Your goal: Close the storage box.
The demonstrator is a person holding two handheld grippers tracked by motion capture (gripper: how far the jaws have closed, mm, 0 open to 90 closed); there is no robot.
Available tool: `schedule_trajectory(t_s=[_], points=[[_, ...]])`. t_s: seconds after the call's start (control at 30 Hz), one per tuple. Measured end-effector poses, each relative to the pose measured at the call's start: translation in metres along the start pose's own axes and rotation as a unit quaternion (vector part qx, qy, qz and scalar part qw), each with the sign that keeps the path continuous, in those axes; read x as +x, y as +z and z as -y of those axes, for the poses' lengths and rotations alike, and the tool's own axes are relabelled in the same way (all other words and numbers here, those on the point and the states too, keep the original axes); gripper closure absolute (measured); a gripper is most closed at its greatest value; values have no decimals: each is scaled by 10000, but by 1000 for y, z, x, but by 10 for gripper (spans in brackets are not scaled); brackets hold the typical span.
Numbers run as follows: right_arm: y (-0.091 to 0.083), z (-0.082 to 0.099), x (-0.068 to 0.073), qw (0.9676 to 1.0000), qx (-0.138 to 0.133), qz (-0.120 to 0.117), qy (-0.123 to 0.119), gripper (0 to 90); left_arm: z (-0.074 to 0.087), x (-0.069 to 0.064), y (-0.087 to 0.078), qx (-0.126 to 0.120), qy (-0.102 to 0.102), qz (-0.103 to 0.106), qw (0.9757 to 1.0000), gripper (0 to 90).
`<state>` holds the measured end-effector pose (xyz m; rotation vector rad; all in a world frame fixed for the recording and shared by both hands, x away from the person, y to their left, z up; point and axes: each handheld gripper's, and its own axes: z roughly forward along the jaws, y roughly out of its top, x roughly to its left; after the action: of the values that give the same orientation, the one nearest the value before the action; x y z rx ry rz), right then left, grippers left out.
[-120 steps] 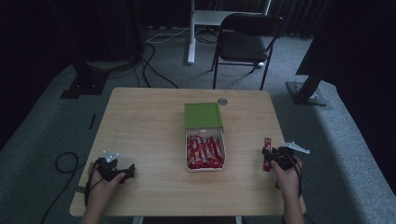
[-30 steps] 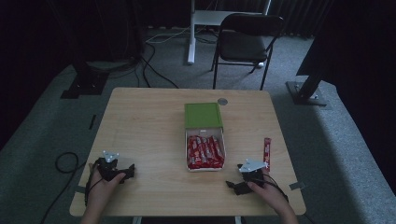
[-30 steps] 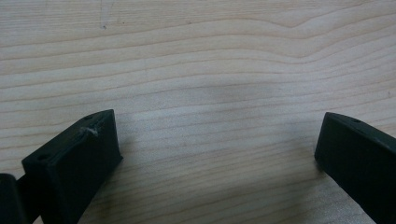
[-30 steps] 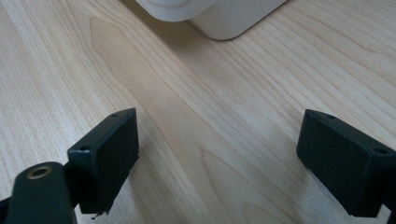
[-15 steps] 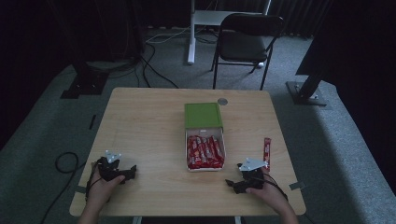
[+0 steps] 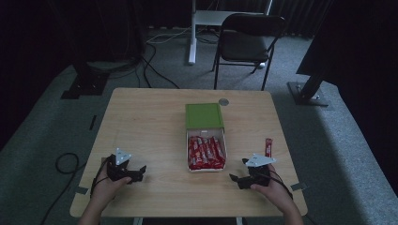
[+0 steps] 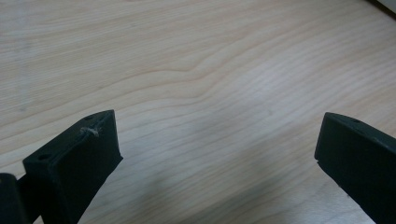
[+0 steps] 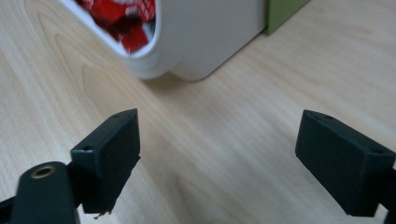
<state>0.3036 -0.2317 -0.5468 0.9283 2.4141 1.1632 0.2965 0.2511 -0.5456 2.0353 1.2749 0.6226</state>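
The work in hand looks like moving red snack bars out of the white tray (image 6: pixel 224 158) onto the table (image 6: pixel 150 122), one at a time. To do the next pick well, I judge the right gripper (image 6: pixel 238 180) should come to the tray's near corner from above, jaws kept wide, settle over a single bar on the top layer, and close along its narrow sides so the neighbours are not dragged out.

The right gripper's fingers (image 8: pixel 109 156) are spread wide and released, with nothing between them; only bare tabletop lies in the gap. Just ahead of them, toward the left finger, stands the tray's rounded white corner (image 8: pixel 201 42), apart from both fingers, with red wrappers (image 8: pixel 123 16) visible over its rim. Beyond the tray, farther ahead, its green lid (image 6: pixel 203 116) sits against the far end. One red bar (image 6: pixel 268 146) lies on the table behind and to the outside of these fingers, near the hand, untouched.

The left gripper (image 6: pixel 136 172) rests low at the table's near edge, well apart from the tray. Its fingers (image 7: pixel 79 161) are likewise wide apart and empty, with plain wood grain ahead of them.
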Motion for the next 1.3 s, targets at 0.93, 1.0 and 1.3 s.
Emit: schedule_trajectory(t_s=[0.93,1.0,1.3], points=[[-6,-20,-5,9970,-669,75,369,115,-34,-65,10,-519,1020,773,9904,6],[-6,-22,-5,9967,-705,58,388,130,-38,-69,11,-579,1072,827,9891,6],[-6,-26,-5,9959,-801,-16,409,129,-51,-85,16,-712,1235,1024,9845,6]])
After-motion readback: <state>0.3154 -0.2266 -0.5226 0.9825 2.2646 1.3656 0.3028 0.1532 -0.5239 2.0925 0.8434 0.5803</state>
